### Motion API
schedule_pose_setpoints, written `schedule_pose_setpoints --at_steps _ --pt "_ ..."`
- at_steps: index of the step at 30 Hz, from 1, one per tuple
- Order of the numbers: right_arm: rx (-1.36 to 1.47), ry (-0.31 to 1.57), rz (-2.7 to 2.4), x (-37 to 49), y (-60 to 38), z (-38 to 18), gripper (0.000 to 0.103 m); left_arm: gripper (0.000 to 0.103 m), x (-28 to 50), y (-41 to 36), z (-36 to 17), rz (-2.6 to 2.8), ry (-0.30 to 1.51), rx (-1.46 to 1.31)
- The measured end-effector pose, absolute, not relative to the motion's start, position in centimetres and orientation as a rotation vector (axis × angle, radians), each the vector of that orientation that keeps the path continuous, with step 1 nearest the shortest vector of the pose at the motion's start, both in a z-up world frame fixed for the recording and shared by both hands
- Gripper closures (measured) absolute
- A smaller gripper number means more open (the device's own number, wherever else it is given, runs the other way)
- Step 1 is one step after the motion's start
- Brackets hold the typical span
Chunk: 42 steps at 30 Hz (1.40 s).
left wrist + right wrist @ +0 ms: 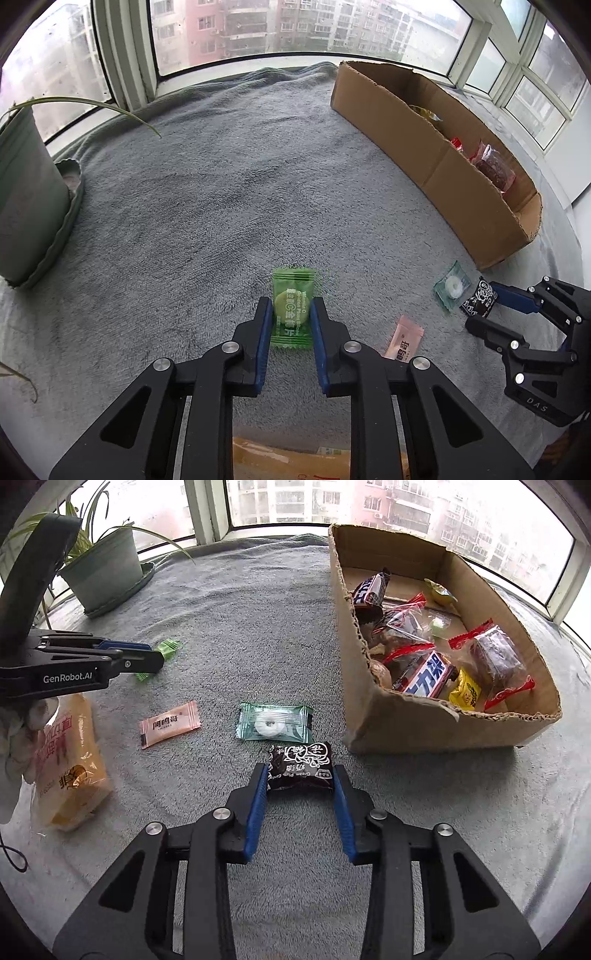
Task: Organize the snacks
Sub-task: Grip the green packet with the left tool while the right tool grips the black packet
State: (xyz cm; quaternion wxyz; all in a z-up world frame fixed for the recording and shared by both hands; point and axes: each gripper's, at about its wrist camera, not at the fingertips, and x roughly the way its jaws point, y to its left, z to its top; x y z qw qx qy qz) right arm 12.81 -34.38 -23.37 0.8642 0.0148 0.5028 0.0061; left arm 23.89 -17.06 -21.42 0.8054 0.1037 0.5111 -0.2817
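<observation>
Indoors, a grey fleecy blanket [207,192] covers a wide ledge below large windows. An open brown cardboard box [413,716] sits along the blanket's far right edge, holding wrapped snacks, among them a blue-and-white chocolate bar [424,675], a yellow sweet [466,692] and clear packets with red ends. A green plastic plant pot [105,572] stands at the far left corner. An orange snack bag [70,760] lies at the near left edge.

Loose on the blanket, near its middle, lie a pale green wrapper with a white ring sweet [274,722] and a pink sachet [170,724] to its left.

The left gripper [290,314], black with blue pads, has its pads pressed against both sides of a bright green sachet holding a round tablet [291,310], which lies flat on the blanket.

The right gripper [300,775], of the same make, is clamped on the near end of a black sweet wrapper with white lettering [301,762], just beside the ring sweet and close to the box's near corner.
</observation>
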Motion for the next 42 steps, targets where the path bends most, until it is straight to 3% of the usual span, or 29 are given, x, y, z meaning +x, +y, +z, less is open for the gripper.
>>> schedule_pose_setpoints --at_steps 12,22,42 --pt "0.125 1.035 0.077 11.2 -35.1 -22.1 0.071 0.084 23.2 -16.0 -19.7 -0.606 1.063 0.157" --pt "0.152 0.925 0.081 9.1 -37.6 -16.8 0.071 0.084 22.1 -16.9 -15.8 -0.651 0.992 0.106" --pt "0.137 0.784 -0.026 16.5 -48.2 -10.6 0.071 0.084 19.1 -27.5 -12.5 -0.834 0.932 0.082"
